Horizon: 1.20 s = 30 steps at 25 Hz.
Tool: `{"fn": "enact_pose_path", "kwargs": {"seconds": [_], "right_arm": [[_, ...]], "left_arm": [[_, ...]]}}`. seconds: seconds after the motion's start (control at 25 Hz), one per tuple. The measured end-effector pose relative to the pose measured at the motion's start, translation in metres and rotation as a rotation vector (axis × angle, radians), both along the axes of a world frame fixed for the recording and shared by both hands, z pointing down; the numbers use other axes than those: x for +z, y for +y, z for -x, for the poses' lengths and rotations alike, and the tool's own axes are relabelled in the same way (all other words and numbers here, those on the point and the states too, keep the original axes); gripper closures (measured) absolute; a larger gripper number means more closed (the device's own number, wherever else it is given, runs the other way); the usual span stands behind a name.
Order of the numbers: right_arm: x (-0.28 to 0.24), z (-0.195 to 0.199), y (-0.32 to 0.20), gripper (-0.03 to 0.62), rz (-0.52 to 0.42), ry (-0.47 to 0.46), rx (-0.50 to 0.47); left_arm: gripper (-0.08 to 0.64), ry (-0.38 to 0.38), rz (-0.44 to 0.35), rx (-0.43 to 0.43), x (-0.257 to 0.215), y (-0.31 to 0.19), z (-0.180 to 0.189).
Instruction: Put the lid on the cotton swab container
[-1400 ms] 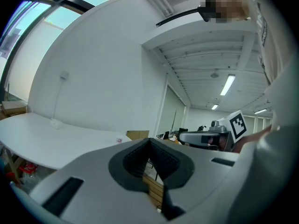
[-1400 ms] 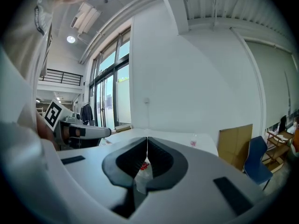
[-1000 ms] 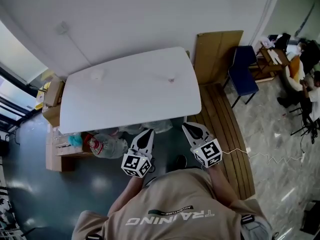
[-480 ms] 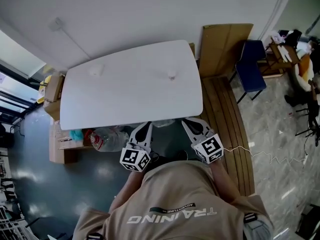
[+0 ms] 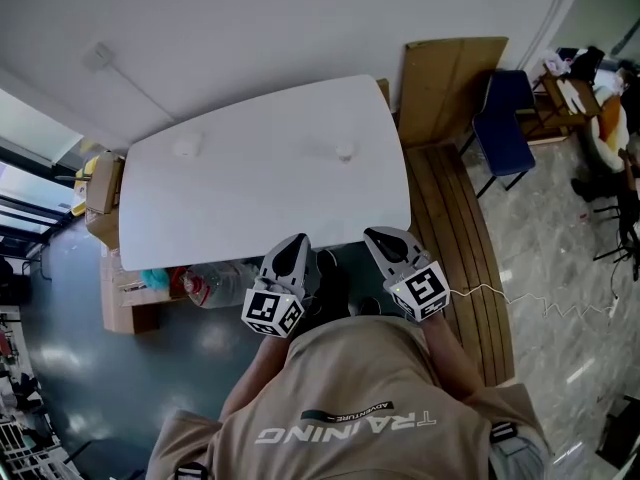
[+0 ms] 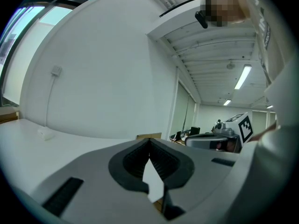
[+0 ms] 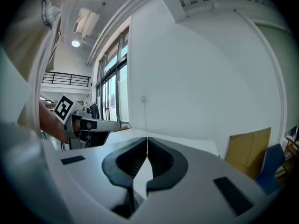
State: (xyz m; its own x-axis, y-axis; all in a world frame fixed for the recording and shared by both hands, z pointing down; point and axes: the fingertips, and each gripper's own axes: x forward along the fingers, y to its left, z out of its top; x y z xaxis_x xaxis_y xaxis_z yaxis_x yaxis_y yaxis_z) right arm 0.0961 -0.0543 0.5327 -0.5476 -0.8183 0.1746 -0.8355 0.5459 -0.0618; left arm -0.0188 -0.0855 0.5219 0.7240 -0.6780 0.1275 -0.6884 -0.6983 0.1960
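Observation:
Two small pale round things lie on the white table (image 5: 260, 203): one at the far left (image 5: 187, 149), the other at the far middle-right (image 5: 344, 152). They are too small to tell lid from cotton swab container. My left gripper (image 5: 297, 242) and right gripper (image 5: 379, 235) hover side by side at the table's near edge, well short of both. Both are shut with nothing between the jaws. In the left gripper view the left-hand pale thing (image 6: 45, 133) shows far off on the tabletop.
A cardboard panel (image 5: 445, 83) leans at the table's right end, above a wooden platform (image 5: 455, 228). A blue chair (image 5: 503, 118) stands further right. Boxes and plastic bags (image 5: 205, 286) sit under the table's left side. A white cable (image 5: 530, 303) trails over the floor.
The table has slid a little lower and nearer in the head view. Both grippers stay shut, side by side, their tips now at the table's near edge.

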Motion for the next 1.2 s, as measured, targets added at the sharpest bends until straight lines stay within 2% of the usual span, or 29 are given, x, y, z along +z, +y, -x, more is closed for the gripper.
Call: {"fn": "enact_pose_path", "kwargs": {"seconds": [0.48,0.84,1.2], "right_arm": [[-0.028,0.000,-0.110,0.574,-0.025,0.048,0.086],[-0.027,-0.004,-0.189,0.574,0.003,0.084,0.171],[-0.010,-0.020,-0.234,0.574,0.077,0.084,0.148]], "left_arm": [[0.548,0.039,-0.042,0.108,-0.027,-0.117,-0.012],[0.548,0.037,-0.005,0.184,-0.013,-0.182,-0.009],[0.548,0.059,0.034,0.162,0.000,-0.220,-0.020]]}}
